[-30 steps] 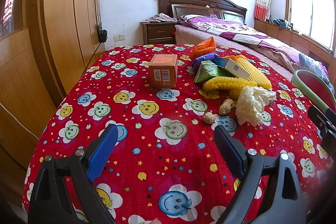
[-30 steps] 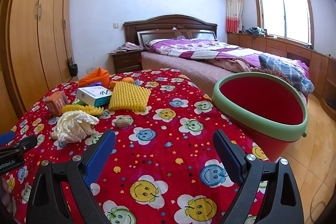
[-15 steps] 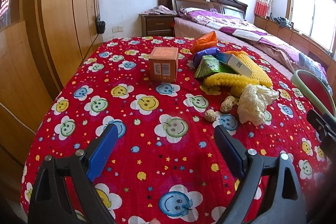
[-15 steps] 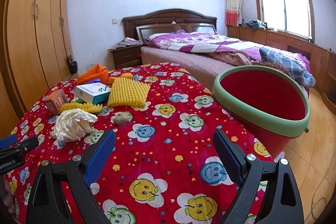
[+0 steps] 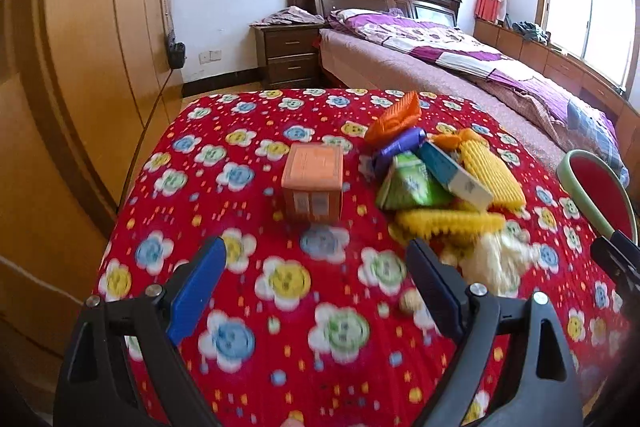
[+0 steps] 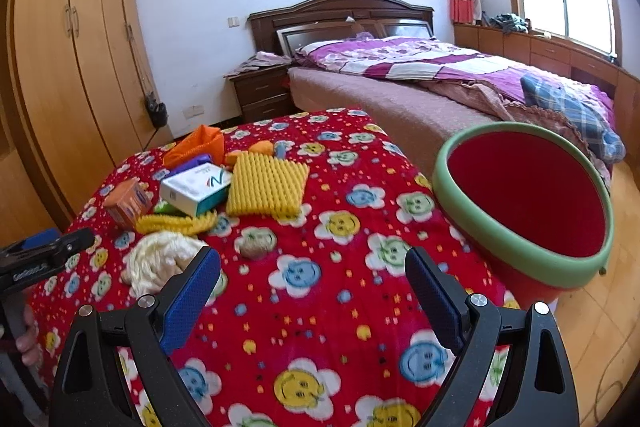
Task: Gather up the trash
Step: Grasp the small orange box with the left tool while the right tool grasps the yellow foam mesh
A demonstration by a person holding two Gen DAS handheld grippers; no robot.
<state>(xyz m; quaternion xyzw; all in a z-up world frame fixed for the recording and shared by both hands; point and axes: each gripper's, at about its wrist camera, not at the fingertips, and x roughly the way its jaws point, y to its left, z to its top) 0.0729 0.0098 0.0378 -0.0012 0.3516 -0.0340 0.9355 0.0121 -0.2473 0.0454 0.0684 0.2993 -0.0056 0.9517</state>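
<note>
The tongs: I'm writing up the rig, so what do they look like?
Both the left tongs and right tongs have black plastic frames with triangular cutouts, silver screws and textured blue pads. White lettering marks the left one's side; unreadable.

Red smiley-flower table cover (image 6: 320, 307) carries orange box (image 5: 314, 183), trash pile (image 6: 224, 187).

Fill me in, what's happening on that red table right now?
A person holds a gripper in each hand over the smiley-print tablecloth. The left gripper and right gripper are both open and hold nothing. The trash is uncollected: orange box, white carton, yellow foam pad and crumpled tissue all lie on the cloth. The red bin, green-rimmed, sits at the table's right edge; what shows of its inside is bare.
</note>
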